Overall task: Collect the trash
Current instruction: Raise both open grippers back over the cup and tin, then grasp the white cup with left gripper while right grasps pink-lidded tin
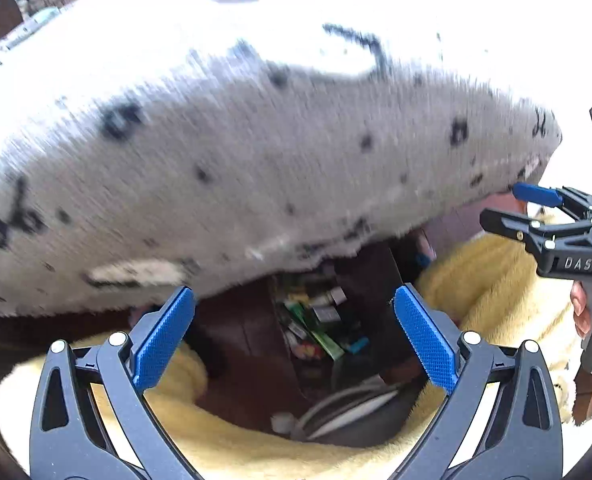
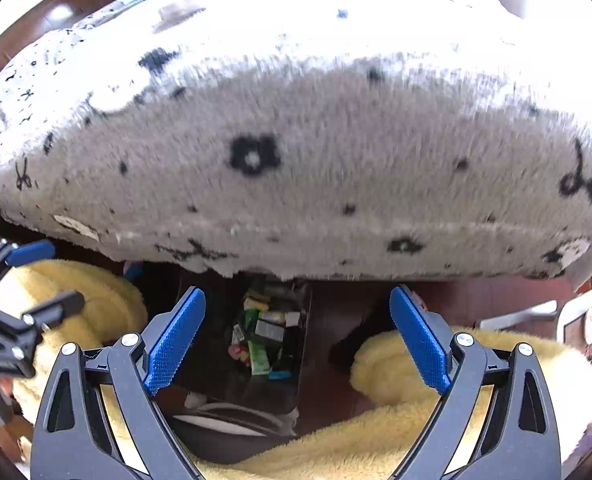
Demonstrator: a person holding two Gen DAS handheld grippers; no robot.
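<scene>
A dark brown box holds several trash wrappers, green, red and grey; it shows in both views, below a white furry cover with black marks. In the right wrist view the wrappers lie in the box. My left gripper is open and empty, above the box. My right gripper is open and empty, also above it. The right gripper shows at the right edge of the left view, and the left gripper at the left edge of the right view.
A yellow fleece blanket lies around the box on both sides. A dark rounded object with white bands sits in front of the box. The white furry cover overhangs the box from behind. A white object is at the far right.
</scene>
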